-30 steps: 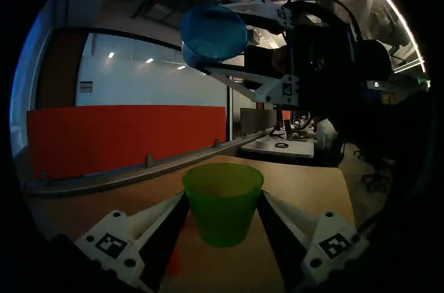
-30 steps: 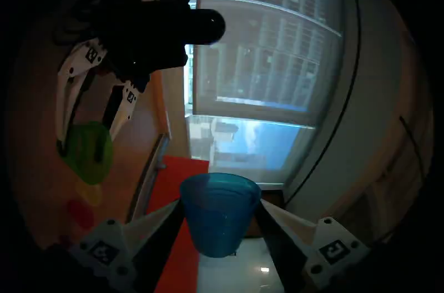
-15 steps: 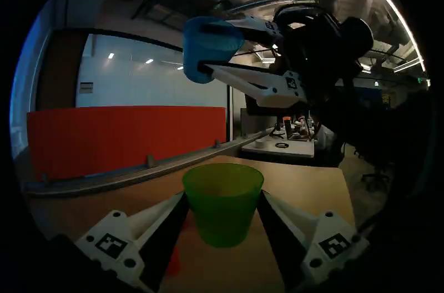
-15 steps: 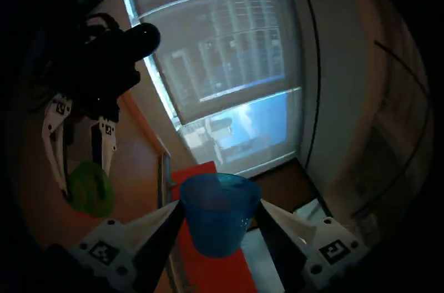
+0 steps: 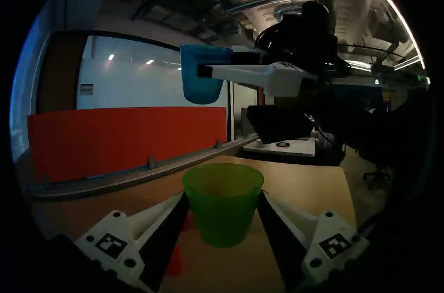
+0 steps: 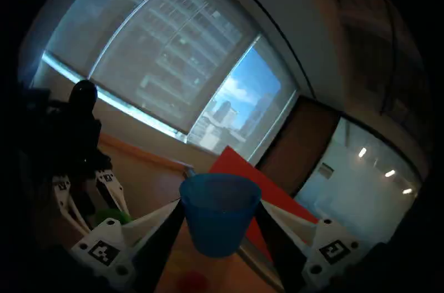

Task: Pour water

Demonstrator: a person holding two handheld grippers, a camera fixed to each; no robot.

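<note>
Green cup point(image 5: 223, 207) clamped by left gripper point(image 5: 223, 197). Blue cup point(image 5: 201, 79) gripped upright by right gripper point(image 6: 220, 204), above green cup. Pour judged not under way. Tipping over green cup's mouth required next.

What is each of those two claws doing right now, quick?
Left gripper: closed, holding the green cup.
Right gripper: closed, holding the blue cup.

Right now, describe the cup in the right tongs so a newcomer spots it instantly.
Find the long red panel behind the wooden table. Above it, the right tongs hold a tapered blue cup upright in the air. Colour and height set it apart: the green cup in the left tongs is lower, near the tabletop.
</note>
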